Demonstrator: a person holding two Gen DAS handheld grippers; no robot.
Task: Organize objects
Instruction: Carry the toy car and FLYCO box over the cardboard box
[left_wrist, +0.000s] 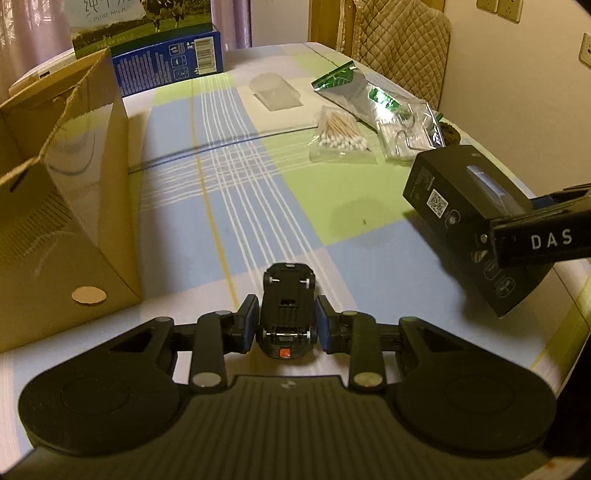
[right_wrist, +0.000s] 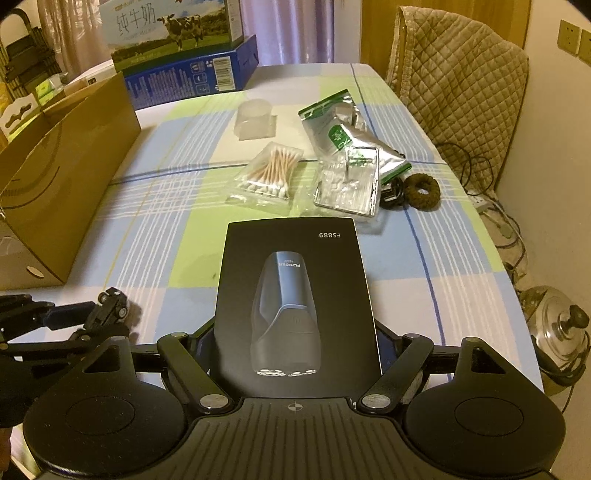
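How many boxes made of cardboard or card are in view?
3: the open brown cardboard box at left, the milk carton box at the far end, the black shaver box in the right gripper.

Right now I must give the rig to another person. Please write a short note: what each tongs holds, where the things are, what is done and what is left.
Left tongs: shut on the small black toy car, underside up, above the checked tablecloth.
Right tongs: shut on the black shaver box, lifted.
Brown cardboard box: open, at left; inside not visible.
Still on the cloth: bag of cotton swabs, green and silver foil pouch, clear plastic packet, brown hair tie, clear plastic cup.
Left: probably place both held things, then the rest.
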